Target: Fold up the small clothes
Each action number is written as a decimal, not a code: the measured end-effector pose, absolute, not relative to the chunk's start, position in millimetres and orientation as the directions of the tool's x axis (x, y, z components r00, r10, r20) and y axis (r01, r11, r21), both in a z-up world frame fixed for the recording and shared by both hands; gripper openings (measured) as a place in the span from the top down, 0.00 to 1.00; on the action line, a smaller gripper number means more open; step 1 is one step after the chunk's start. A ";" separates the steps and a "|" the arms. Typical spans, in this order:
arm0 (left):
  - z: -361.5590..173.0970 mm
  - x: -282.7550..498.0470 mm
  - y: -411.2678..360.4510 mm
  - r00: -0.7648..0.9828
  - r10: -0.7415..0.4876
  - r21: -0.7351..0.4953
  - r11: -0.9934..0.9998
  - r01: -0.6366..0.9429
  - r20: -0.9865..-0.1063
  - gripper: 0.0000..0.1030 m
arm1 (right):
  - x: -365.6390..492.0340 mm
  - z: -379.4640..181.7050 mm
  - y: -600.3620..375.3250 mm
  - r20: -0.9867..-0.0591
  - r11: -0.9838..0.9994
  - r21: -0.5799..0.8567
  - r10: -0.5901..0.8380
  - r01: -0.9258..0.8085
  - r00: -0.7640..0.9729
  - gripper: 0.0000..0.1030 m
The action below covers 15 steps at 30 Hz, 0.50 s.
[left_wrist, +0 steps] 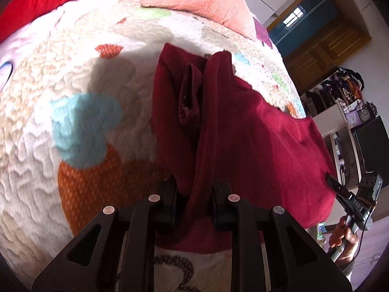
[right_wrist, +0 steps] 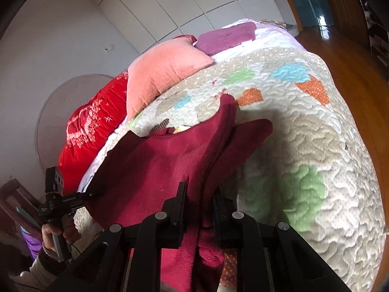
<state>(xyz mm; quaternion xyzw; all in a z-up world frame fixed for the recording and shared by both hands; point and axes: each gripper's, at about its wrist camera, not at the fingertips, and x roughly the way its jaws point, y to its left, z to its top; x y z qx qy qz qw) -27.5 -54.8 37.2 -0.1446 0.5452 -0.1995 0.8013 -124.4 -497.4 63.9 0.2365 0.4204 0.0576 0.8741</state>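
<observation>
left wrist view, left gripper (left_wrist: 194,189) clenched on a raised fold of the maroon garment (left_wrist: 255,141) at 6 o'clock, garment spread over the quilt (left_wrist: 73,77), right gripper (left_wrist: 331,179) gripping its hem at 4 o'clock, right wrist view, right gripper (right_wrist: 199,194) clamping the garment (right_wrist: 158,165) at 6 o'clock, left gripper (right_wrist: 93,194) holding its edge at 8 o'clock, pink pillow (right_wrist: 160,73) at 11 o'clock

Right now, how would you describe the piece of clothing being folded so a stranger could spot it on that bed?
Find the quilted bedspread with pastel and orange patches. In its middle lies the dark maroon garment, pinched by the left gripper and the right gripper. Unlike the bright red embroidered quilt and salmon pillow, it is plain, deep wine-coloured and limp.
</observation>
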 end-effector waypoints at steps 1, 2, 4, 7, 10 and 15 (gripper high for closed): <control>33.0 -36.0 -50.0 0.335 -0.466 -0.443 0.884 0.147 -0.819 0.76 | -128.1 57.4 -497.9 -0.740 0.893 0.429 0.260 0.137 0.621 0.82; 33.1 -43.0 -46.1 0.360 -0.448 -0.426 0.893 0.143 -0.818 0.73 | -130.8 55.7 -500.5 -0.748 0.894 0.418 0.239 0.161 0.619 0.80; 35.9 -51.6 -42.3 0.389 -0.419 -0.399 0.907 0.137 -0.820 0.63 | -135.8 71.0 -502.7 -0.717 0.885 0.425 0.203 0.189 0.667 0.79; 40.8 -55.9 -43.7 0.430 -0.403 -0.391 0.913 0.120 -0.808 0.62 | -127.0 109.8 -481.8 -0.628 0.891 0.445 0.237 0.092 0.742 0.72; 43.5 -55.1 -56.8 0.462 -0.335 -0.304 0.942 0.143 -0.821 0.62 | -94.9 133.6 -434.1 -0.595 0.904 0.424 0.317 -0.047 0.738 0.71; 41.9 -47.8 -62.2 0.506 -0.280 -0.256 0.959 0.118 -0.816 0.56 | -17.7 124.2 -345.6 -0.619 0.896 0.405 0.414 -0.181 0.668 0.71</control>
